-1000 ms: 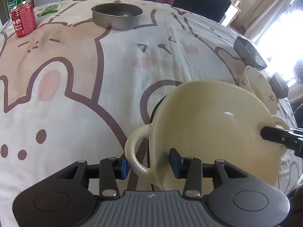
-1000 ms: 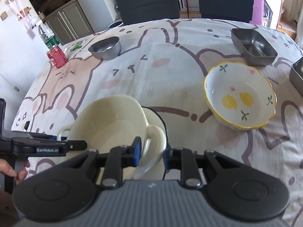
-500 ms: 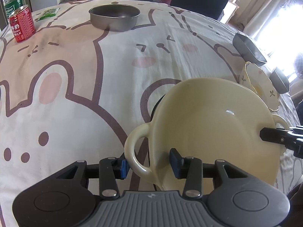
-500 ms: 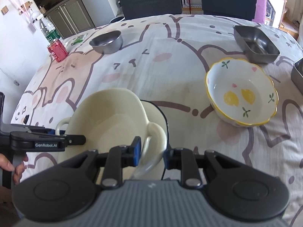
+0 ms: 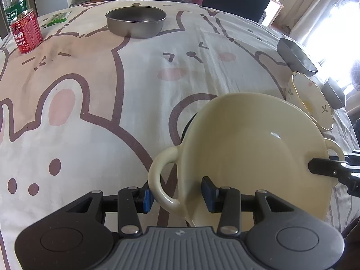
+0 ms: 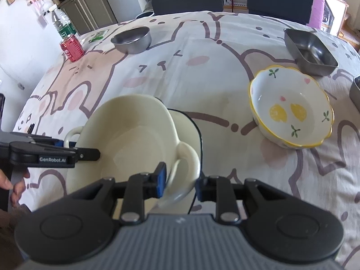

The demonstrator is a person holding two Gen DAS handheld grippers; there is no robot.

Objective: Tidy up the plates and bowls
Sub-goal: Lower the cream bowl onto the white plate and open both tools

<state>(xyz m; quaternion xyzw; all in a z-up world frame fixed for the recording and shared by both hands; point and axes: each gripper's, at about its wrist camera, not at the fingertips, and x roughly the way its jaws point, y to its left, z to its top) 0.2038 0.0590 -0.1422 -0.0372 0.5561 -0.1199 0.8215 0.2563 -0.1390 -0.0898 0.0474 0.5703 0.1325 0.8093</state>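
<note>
- The left gripper (image 5: 177, 194) is partly open. Its jaws straddle the near loop handle (image 5: 157, 180) of the cream bowl (image 5: 247, 146), with one pad outside the loop and the other inside the bowl wall. Whether the pads actually press cannot be told.
- The right gripper (image 6: 181, 181) is a little narrower and straddles the opposite handle (image 6: 189, 155) the same way. Its grip is just as uncertain.
- The bowl lies directly ahead of both tools and between them. Its handle-to-handle line runs from one gripper to the other, so each hand is at its own end and neither is nearer.
- The bowl sits tilted, its far rim raised, over a white dark-rimmed dish (image 6: 191, 123) directly underneath.
- The next move probably depends on both ends travelling together, so the bowl either levels into that dish or lifts clear of it.
- The flowered bowl (image 6: 290, 112) stands well apart, on the right gripper's outer side.
</note>
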